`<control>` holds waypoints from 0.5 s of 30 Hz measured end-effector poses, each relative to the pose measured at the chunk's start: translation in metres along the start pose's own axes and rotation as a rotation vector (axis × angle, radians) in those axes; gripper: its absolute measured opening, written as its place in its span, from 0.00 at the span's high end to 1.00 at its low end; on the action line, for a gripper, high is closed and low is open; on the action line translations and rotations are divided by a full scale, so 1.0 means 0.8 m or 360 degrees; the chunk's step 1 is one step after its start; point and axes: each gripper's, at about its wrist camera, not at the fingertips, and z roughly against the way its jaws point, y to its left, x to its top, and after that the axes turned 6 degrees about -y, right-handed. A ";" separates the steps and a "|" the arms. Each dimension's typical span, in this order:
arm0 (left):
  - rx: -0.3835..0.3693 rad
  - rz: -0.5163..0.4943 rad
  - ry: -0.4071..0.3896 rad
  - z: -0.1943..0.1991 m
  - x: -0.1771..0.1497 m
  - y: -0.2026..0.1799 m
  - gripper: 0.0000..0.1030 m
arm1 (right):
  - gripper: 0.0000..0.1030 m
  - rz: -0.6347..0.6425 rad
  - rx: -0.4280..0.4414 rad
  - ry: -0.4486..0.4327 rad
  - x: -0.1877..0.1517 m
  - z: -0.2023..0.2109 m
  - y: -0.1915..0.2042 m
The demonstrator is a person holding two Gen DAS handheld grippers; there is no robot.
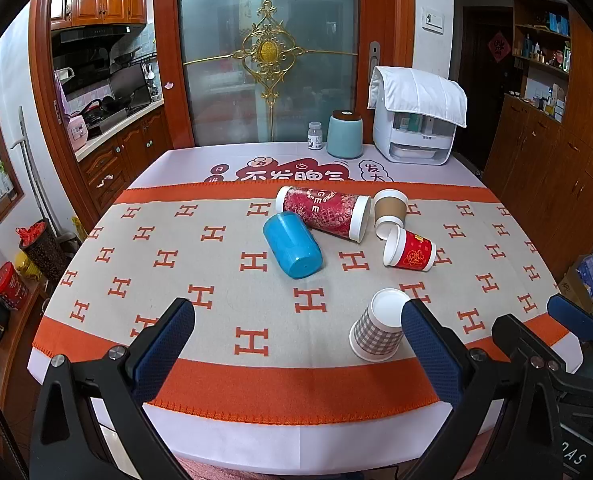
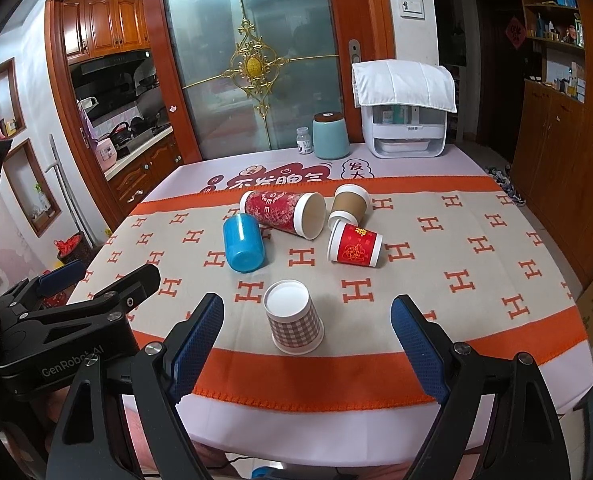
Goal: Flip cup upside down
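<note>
- The table fills both views under an orange and beige cloth printed with H shapes.
- At the far right edge stands a white appliance with a white towel draped over its top.
- To its left are a pale teal jar with a dark lid and, just beside that, a small white bottle.
- The left gripper hovers over the near edge, its fingers spread wide with nothing between them.
- The right gripper also hovers there, wide open and holding nothing.
- A tall red cup lies on its side in the middle of the cloth, its mouth facing right.
- A blue cup lies tipped over just left of it, its base toward the cameras.
- A short red cup lies on its side to the right.
- A brown cup lies tipped just behind it.
- The checked cup stands upside down near the front edge, its white base up, between the right gripper's fingers but touching neither.
</note>
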 end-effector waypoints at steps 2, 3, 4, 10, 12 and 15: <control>0.0000 0.0000 0.0000 0.000 0.000 -0.001 0.01 | 0.15 0.0001 -0.0001 0.0001 0.000 0.000 0.000; 0.0000 0.0000 0.0001 0.000 0.000 0.000 0.01 | 0.15 0.0001 -0.0001 0.0001 0.001 0.000 -0.002; 0.0001 0.0001 0.0000 0.000 0.000 -0.001 0.01 | 0.15 0.0000 -0.0001 0.0001 0.000 0.000 0.000; 0.0001 0.0001 0.0002 0.000 0.000 0.000 0.01 | 0.15 -0.0001 0.0000 0.0002 0.000 0.000 -0.002; 0.0001 0.0002 0.0001 0.000 0.000 -0.001 0.01 | 0.15 -0.0001 0.0000 0.0002 0.000 0.000 -0.001; 0.0000 0.0001 0.0001 0.000 0.000 0.000 0.01 | 0.15 -0.0001 0.0000 0.0001 0.001 0.000 -0.003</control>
